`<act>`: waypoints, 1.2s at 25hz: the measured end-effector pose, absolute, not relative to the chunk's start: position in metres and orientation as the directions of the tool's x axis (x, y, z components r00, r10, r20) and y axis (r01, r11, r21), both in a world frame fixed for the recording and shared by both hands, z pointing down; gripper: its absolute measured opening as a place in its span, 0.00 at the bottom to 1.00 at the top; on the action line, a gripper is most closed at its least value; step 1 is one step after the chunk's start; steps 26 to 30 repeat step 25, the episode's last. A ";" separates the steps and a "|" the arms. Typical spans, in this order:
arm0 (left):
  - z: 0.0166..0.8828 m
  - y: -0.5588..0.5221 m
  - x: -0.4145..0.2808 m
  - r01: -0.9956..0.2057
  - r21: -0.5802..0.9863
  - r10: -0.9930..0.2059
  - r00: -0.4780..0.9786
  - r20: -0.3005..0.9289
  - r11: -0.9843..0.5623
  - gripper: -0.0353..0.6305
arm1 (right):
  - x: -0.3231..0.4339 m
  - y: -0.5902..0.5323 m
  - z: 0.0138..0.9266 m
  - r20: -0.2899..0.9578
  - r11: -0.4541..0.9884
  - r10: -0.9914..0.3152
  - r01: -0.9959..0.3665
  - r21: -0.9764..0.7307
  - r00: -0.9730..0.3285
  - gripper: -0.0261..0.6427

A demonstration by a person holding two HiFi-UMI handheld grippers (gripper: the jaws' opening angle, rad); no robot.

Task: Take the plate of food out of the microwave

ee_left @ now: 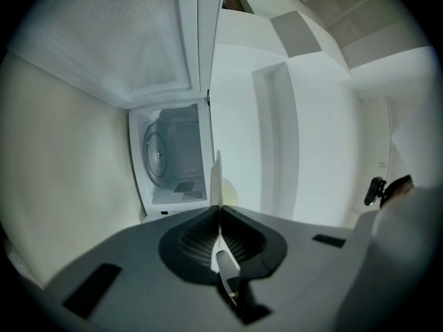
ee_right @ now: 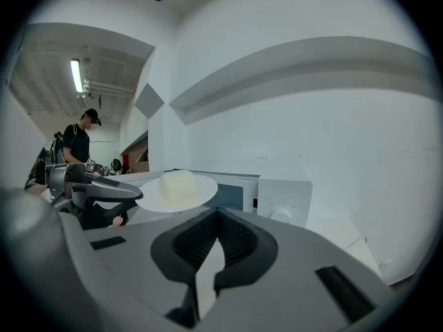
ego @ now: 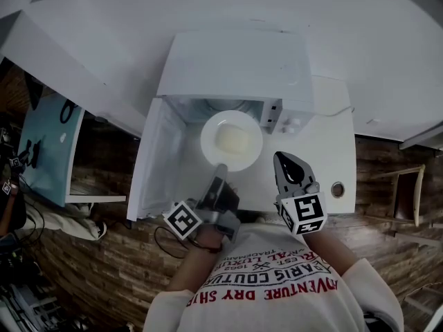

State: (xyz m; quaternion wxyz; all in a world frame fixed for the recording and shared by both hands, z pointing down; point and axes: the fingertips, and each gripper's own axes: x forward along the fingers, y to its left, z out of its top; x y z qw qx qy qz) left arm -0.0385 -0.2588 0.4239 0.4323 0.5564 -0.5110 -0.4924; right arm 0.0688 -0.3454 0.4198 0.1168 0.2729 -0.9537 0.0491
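Note:
A white plate [ego: 232,140] carrying a pale block of food [ego: 232,141] hangs in front of the open white microwave [ego: 235,64]. My left gripper [ego: 220,167] is shut on the plate's near rim. In the left gripper view the plate [ee_left: 216,178] shows edge-on, pinched between the closed jaws [ee_left: 219,209], with the microwave cavity [ee_left: 173,154] behind it. My right gripper [ego: 291,168] sits to the right of the plate, shut and holding nothing. From the right gripper view [ee_right: 218,214], the plate [ee_right: 178,189] floats level in front of the microwave, with the left gripper [ee_right: 97,189] under its left side.
The microwave door [ego: 156,158] swings out to the left. The control panel [ego: 287,120] is on the microwave's right, and the white counter [ego: 332,137] runs on to the right. A blue-topped table [ego: 45,144] stands far left. A person [ee_right: 79,144] stands in the background.

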 end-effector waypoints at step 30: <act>0.424 -0.266 -0.040 -0.121 0.985 -0.993 0.008 -0.120 -0.120 0.07 | 0.058 -0.349 0.426 0.277 0.863 -0.483 -0.505 -0.009 -0.831 0.06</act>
